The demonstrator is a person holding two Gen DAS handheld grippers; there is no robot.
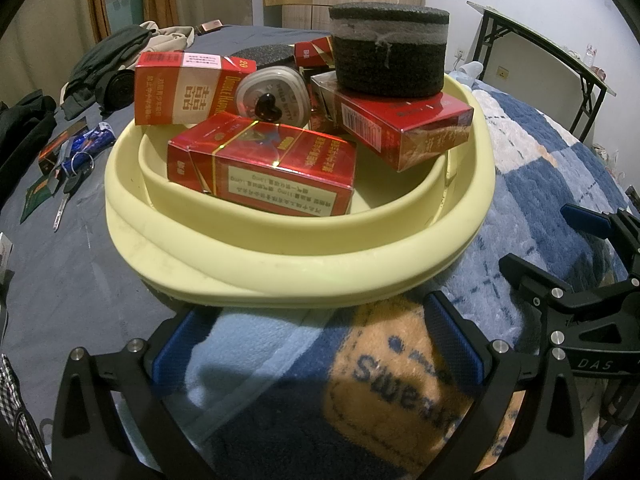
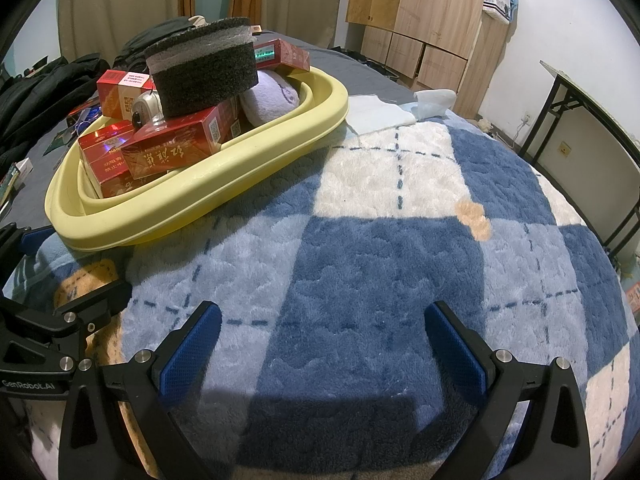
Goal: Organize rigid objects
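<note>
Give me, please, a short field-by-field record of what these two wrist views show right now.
container: pale yellow basin on the plaid blanket
contents: red boxes, one nearest the camera; dark round sponge stack on top; clear case with a black heart
left gripper: jaws open, empty, just short of the basin rim
right gripper: jaws open, empty, over bare blanket
outside basin: keys on the grey sheet

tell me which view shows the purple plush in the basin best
The right wrist view: the purple plush lies in plain sight against the yellow basin's far rim, behind the dark foam cylinder. In the left wrist view the cylinder and red boxes hide it entirely.
</note>
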